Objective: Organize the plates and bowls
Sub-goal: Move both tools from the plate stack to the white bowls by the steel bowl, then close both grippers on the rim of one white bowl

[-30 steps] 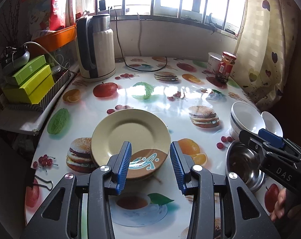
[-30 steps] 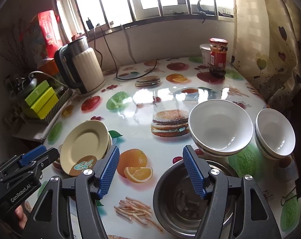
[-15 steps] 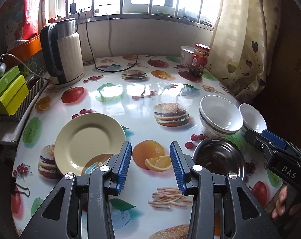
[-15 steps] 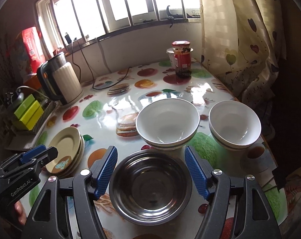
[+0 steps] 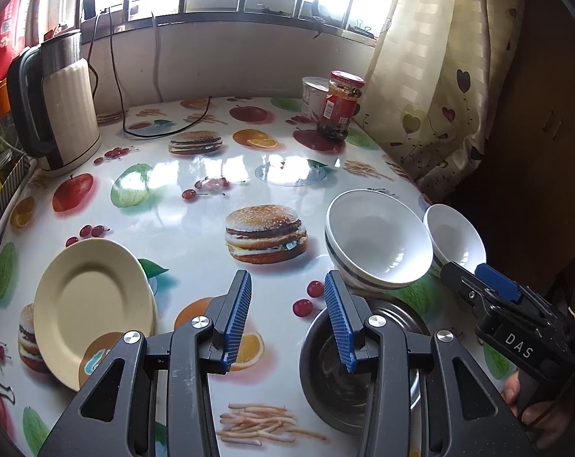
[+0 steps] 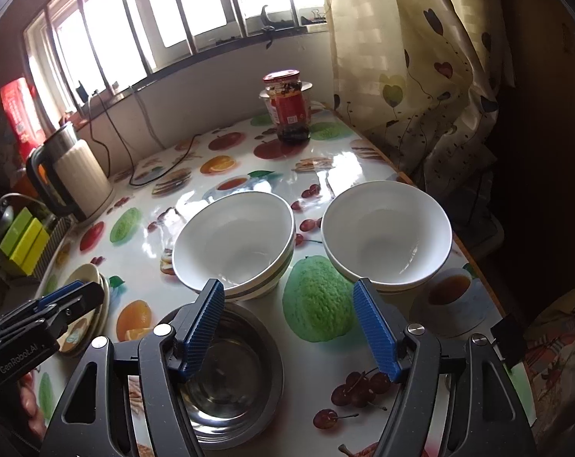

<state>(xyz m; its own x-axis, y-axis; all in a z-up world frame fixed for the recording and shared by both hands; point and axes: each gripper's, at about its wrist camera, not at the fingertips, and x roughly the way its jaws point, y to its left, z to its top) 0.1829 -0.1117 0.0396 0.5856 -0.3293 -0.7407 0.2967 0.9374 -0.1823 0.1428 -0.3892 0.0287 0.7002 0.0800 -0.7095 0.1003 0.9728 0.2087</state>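
A stack of cream plates (image 5: 91, 304) lies at the table's front left; it also shows in the right wrist view (image 6: 85, 285). A stack of white bowls (image 5: 379, 240) (image 6: 236, 243) stands right of centre. A single white bowl (image 5: 455, 240) (image 6: 386, 236) stands to its right. A steel bowl (image 5: 348, 365) (image 6: 230, 373) sits in front of them. My left gripper (image 5: 287, 316) is open and empty above the table between plates and steel bowl. My right gripper (image 6: 289, 327) is open and empty, hovering over the gap between steel bowl and white bowls.
An electric kettle (image 5: 55, 103) with its cord stands at the back left. A red-lidded jar (image 5: 341, 104) and a white tub (image 5: 314, 95) stand at the back right by the curtain (image 5: 440, 76). Green boxes (image 6: 23, 240) sit on a rack at the left edge.
Both grippers have swung to the right. The left view has moved from the plates toward the bowls; the right view has moved on to the two white bowls. Both stayed open.
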